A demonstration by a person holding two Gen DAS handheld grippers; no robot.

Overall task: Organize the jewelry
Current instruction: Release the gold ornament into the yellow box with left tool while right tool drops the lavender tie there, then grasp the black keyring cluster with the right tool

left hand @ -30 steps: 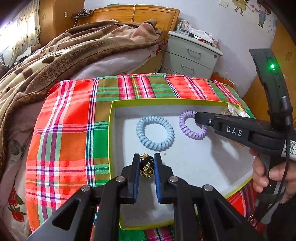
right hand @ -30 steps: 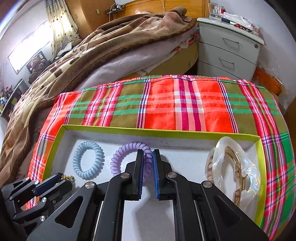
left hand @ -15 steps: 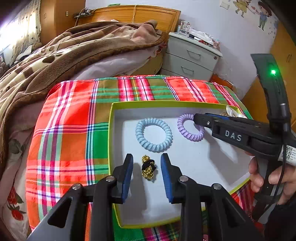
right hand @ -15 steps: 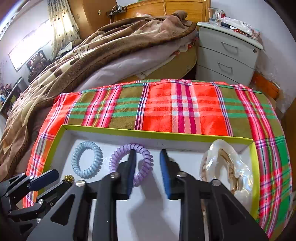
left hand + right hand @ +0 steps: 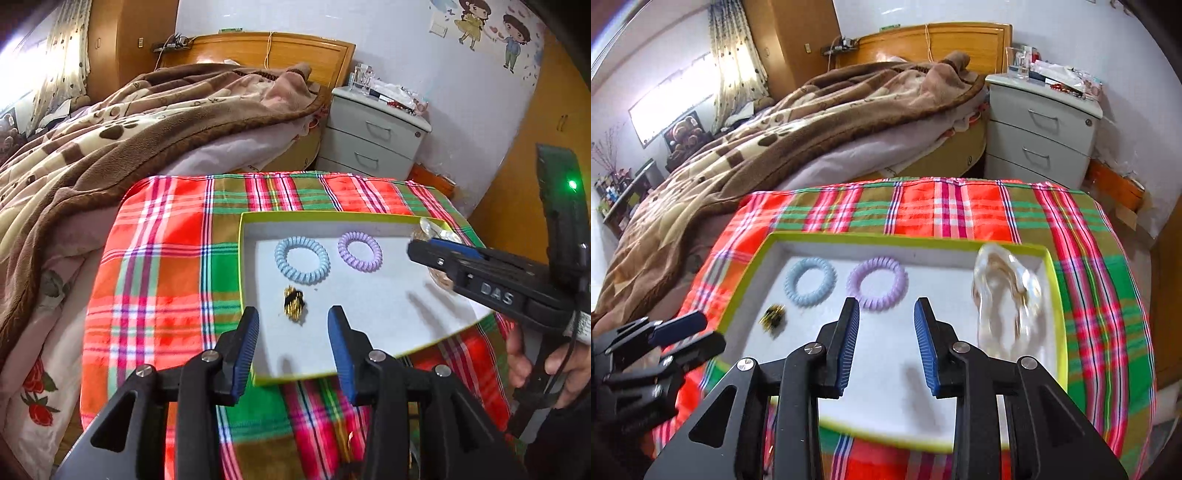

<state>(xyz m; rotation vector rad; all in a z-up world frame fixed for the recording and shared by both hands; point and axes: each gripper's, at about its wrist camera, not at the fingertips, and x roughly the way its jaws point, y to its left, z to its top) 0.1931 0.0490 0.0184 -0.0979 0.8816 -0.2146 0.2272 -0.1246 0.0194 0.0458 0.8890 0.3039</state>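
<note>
Across the middle of both wrist views a shallow white tray with a yellow-green rim (image 5: pixel 241 258) (image 5: pixel 748 273) is seen resting on a plaid-covered desk (image 5: pixel 162 258). Four pieces are already laid inside it: a blue spiral band (image 5: pixel 301 260) (image 5: pixel 810 282), a purple spiral band (image 5: pixel 359 252) (image 5: pixel 877 282), a small gold-and-black ornament (image 5: pixel 294 302) (image 5: pixel 772 316), and a clear pearly hair claw (image 5: pixel 1008 295) at the right end. No loose piece can be made out on the cloth outside the tray, so the sorting is judged to be nearly or fully done.

The left gripper (image 5: pixel 293 339) and right gripper (image 5: pixel 886 338) have just been opening; their blue-padded fingers (image 5: pixel 245 347) (image 5: pixel 849 339) are set moderately wide, with nothing pressed between them. The ornament lies beyond the left tips, the purple band beyond the right.

The claw's long axis is seen running from the tray's far rim toward the bottom of the right view. Both bands lie flat, ringed, with no long axis. The ornament is too small for its direction to be told.
</note>
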